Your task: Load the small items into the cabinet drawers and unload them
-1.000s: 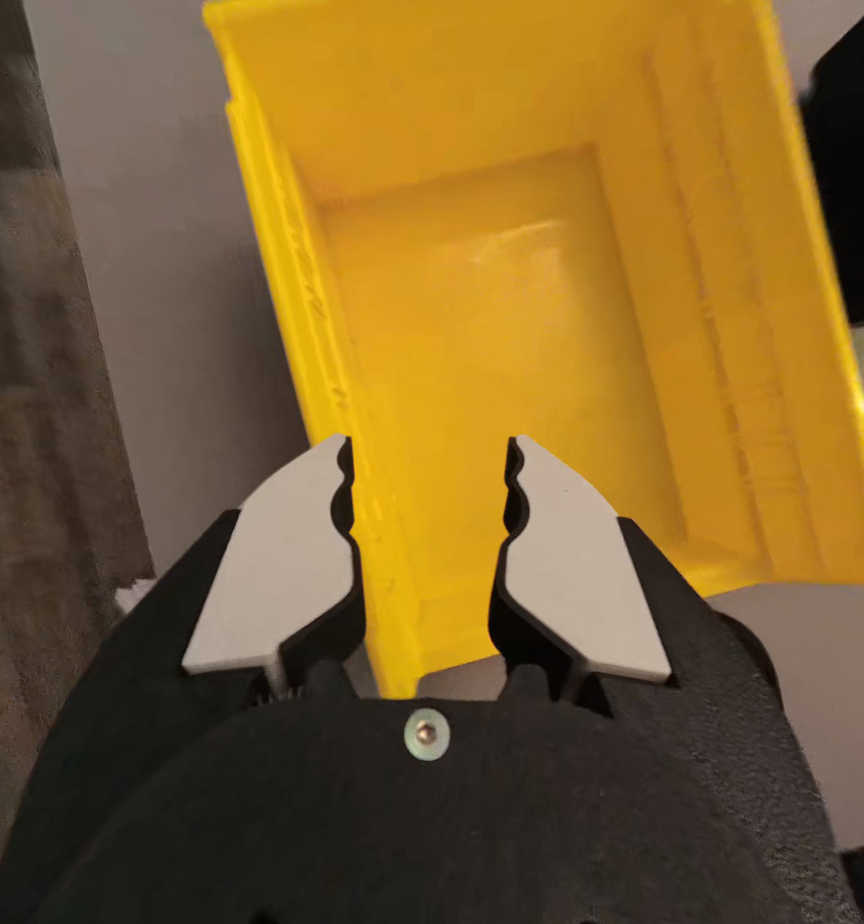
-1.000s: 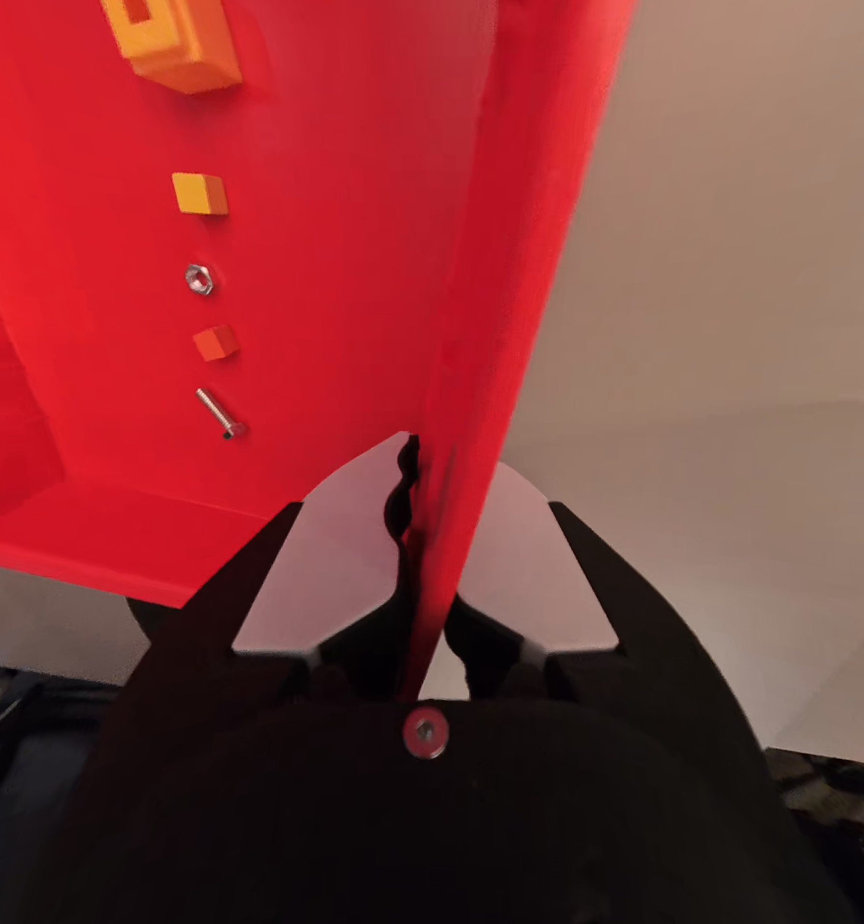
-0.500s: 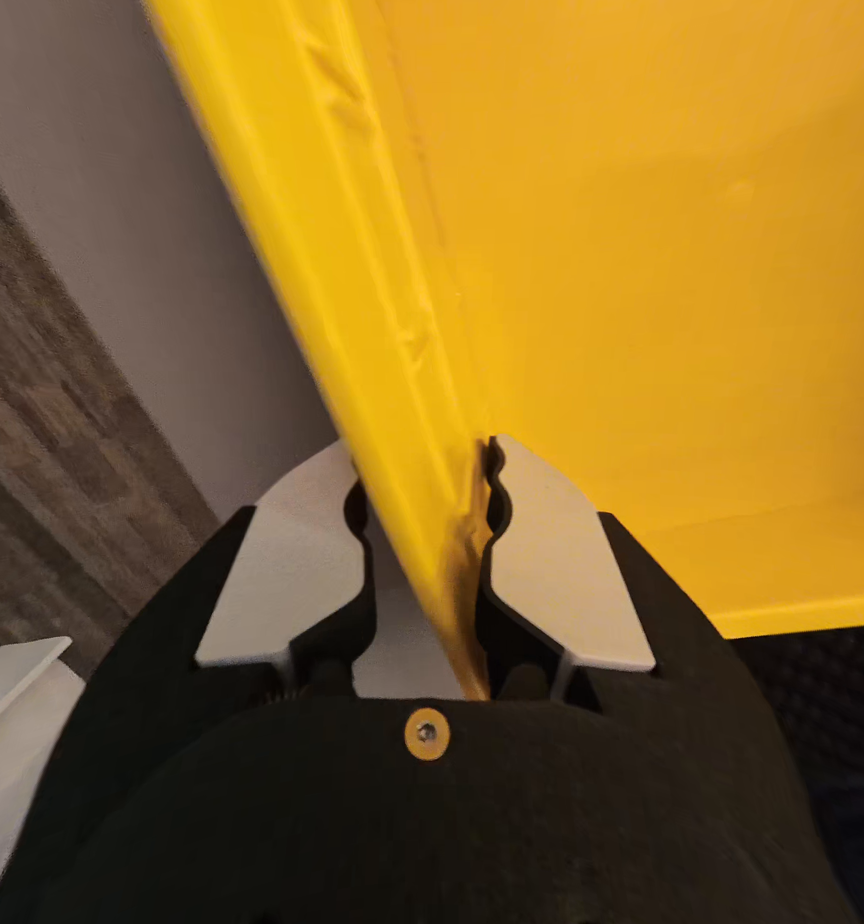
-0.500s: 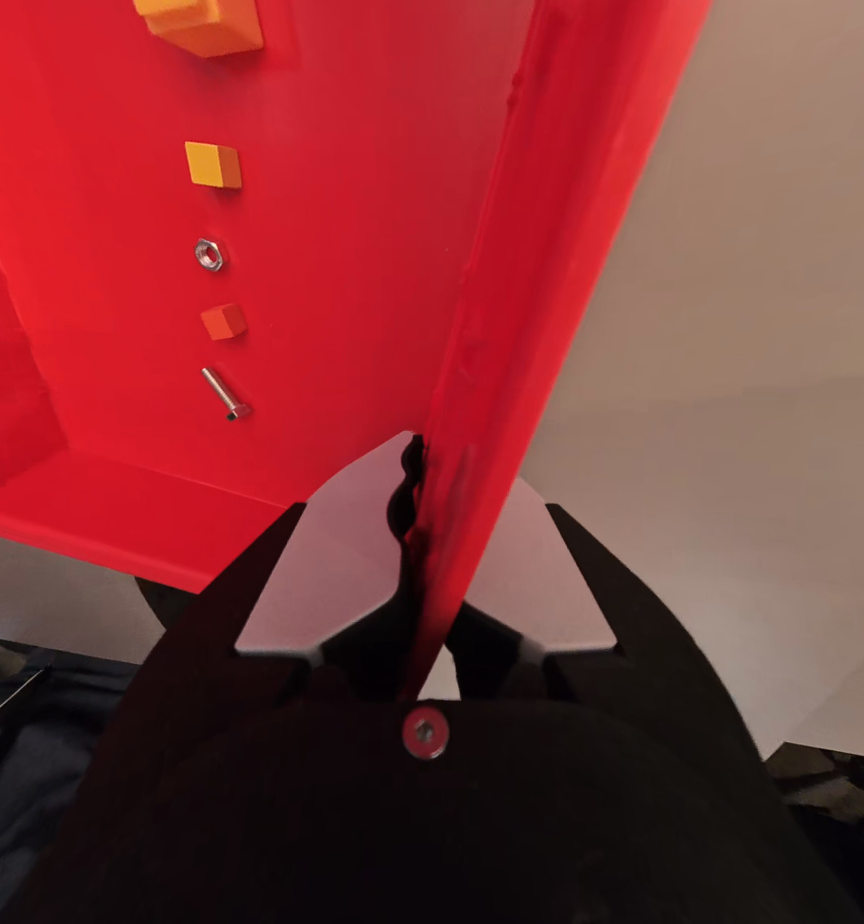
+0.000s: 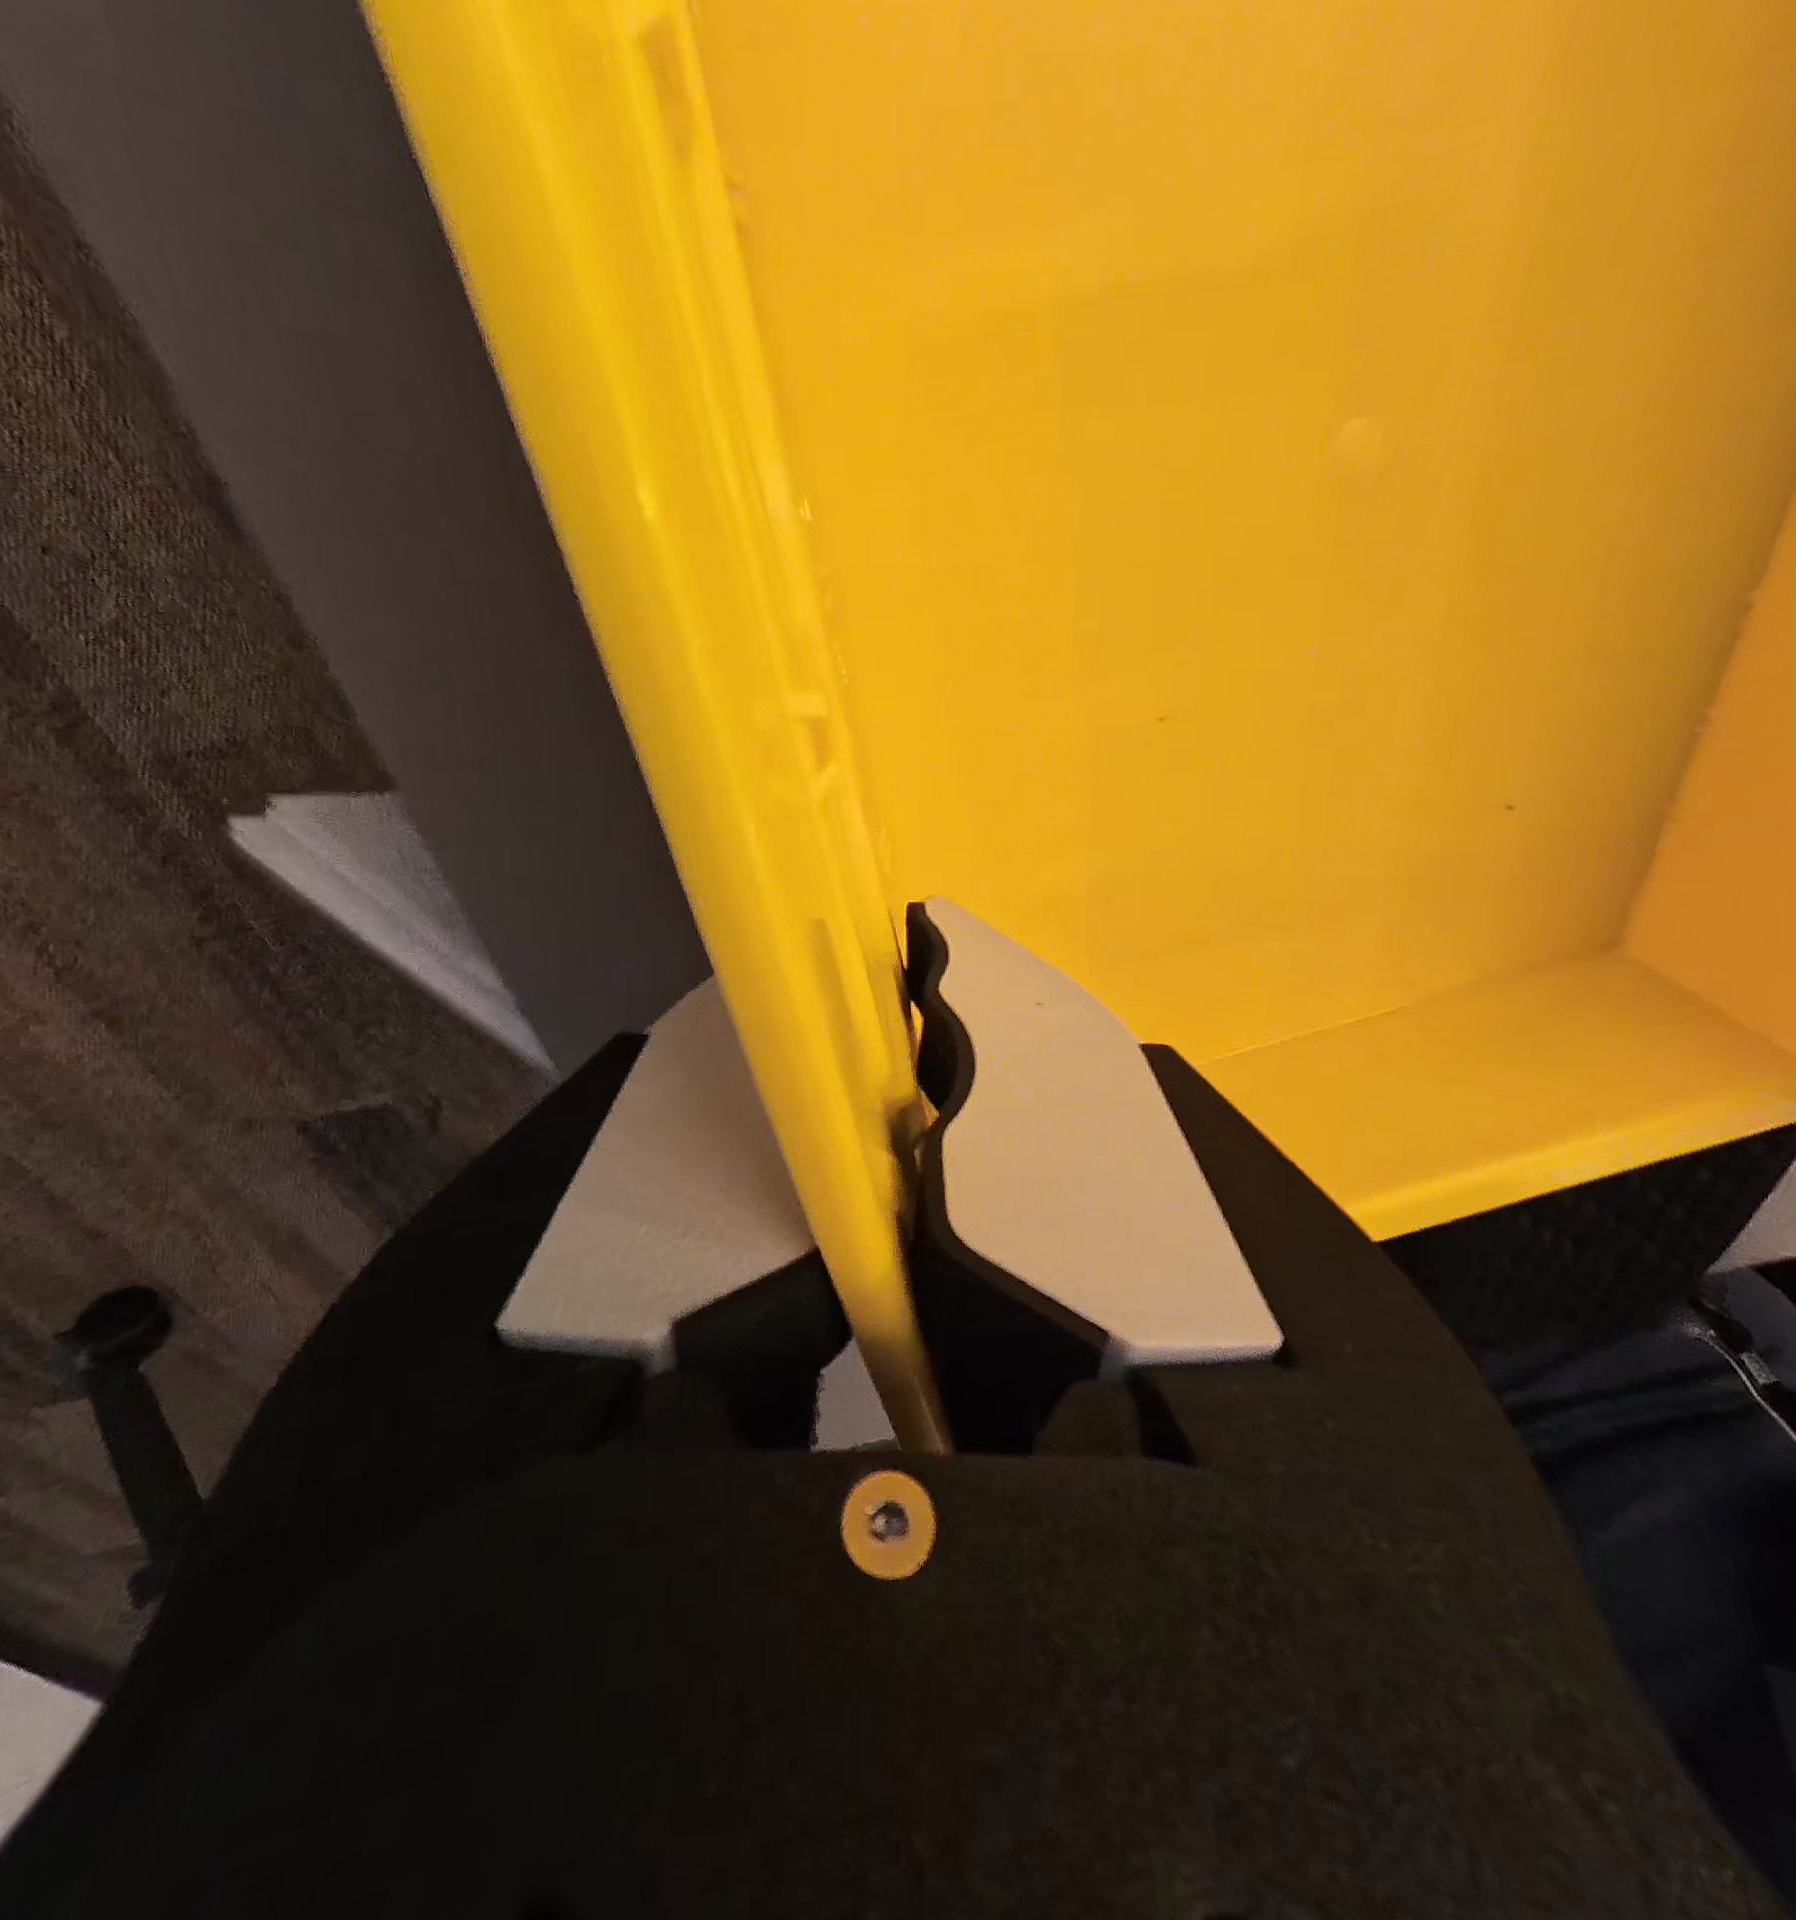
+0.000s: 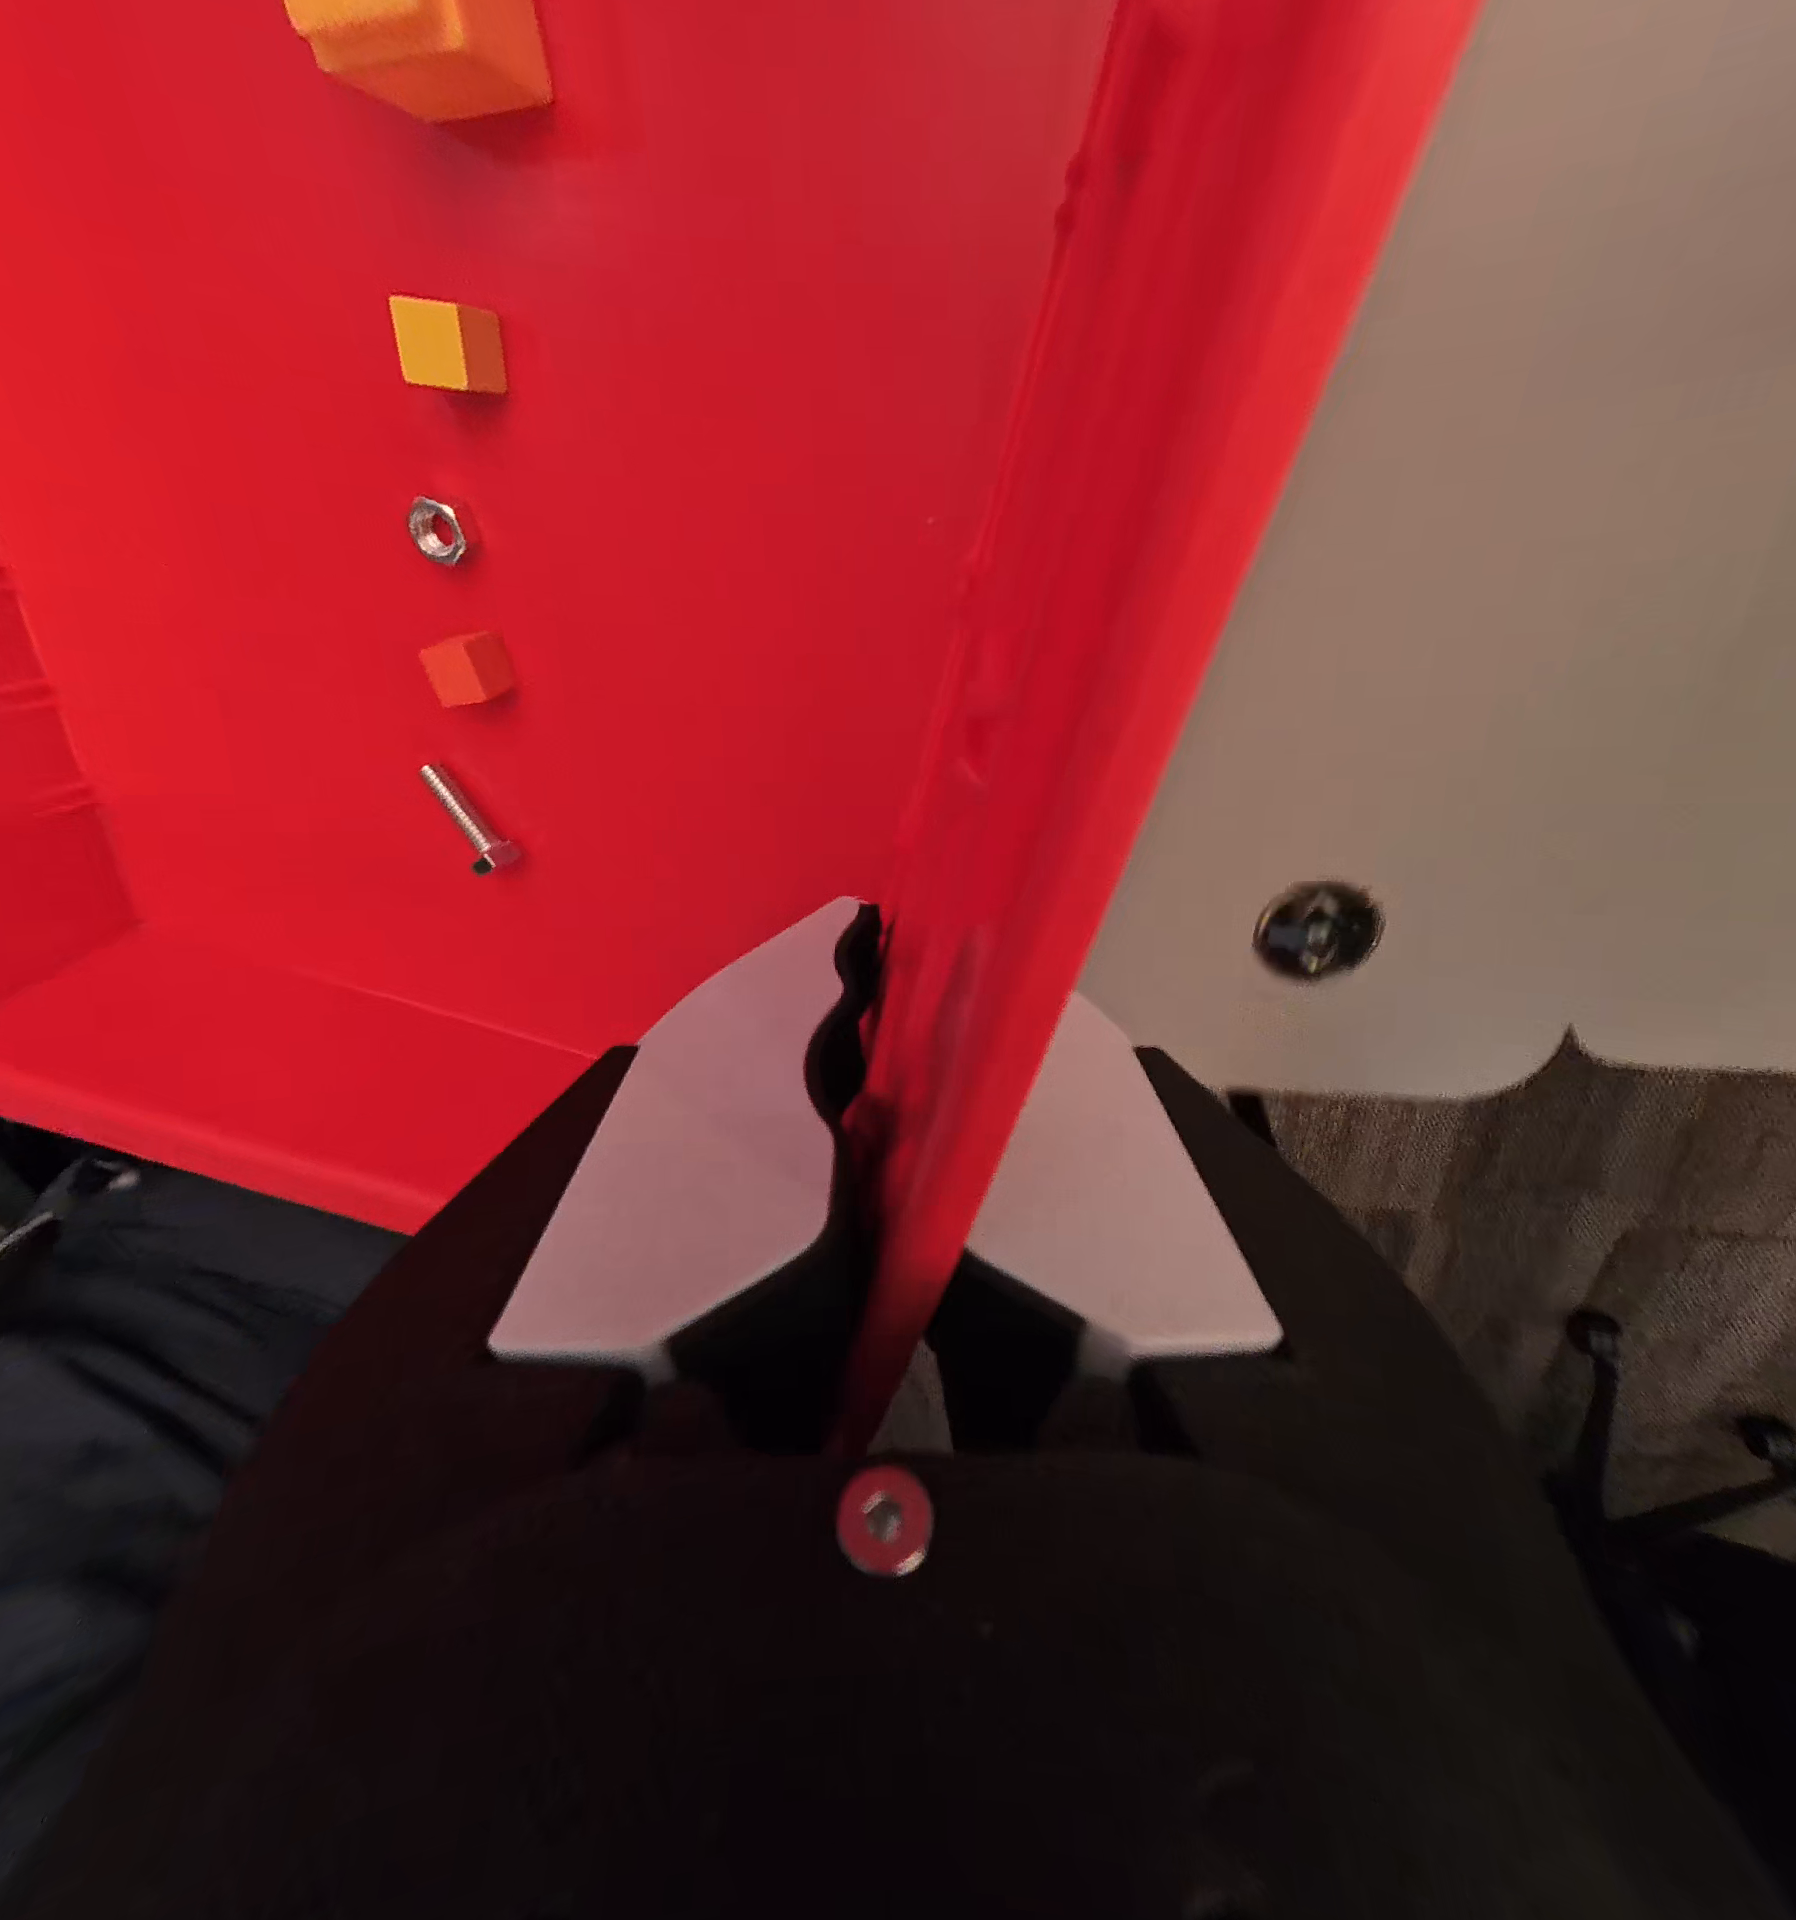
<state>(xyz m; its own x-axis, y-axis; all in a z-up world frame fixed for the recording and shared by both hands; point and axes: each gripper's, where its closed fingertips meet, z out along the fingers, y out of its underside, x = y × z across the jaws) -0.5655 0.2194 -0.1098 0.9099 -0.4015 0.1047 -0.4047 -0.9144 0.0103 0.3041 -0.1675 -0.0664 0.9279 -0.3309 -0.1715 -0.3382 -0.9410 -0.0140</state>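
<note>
Left wrist view: yellow drawer fills most of frame, interior bare. Left wall of drawer clamped between fingers of left gripper; one finger inside the drawer, the other outside and partly hidden behind the wall. Grey counter to the left of the drawer, carpet beyond its edge. Dark chair base on the carpet at lower left. Dark blue cloth at lower right, blurred.

Right wrist view: red drawer fills the left and centre. Right wall of drawer pinched between fingers of right gripper; one finger inside, one outside. Pale counter to the right of the drawer, with a round dark grommet near its front edge. Carpet below that edge.

Contents on red drawer floor, in a rough line, all apart from one another:
- orange block, cut off by top edge
- yellow-orange cube
- smaller orange cube
- steel bolt, lying at a slant, nearest the fingers
- steel nut, flat, between the two cubes
</note>
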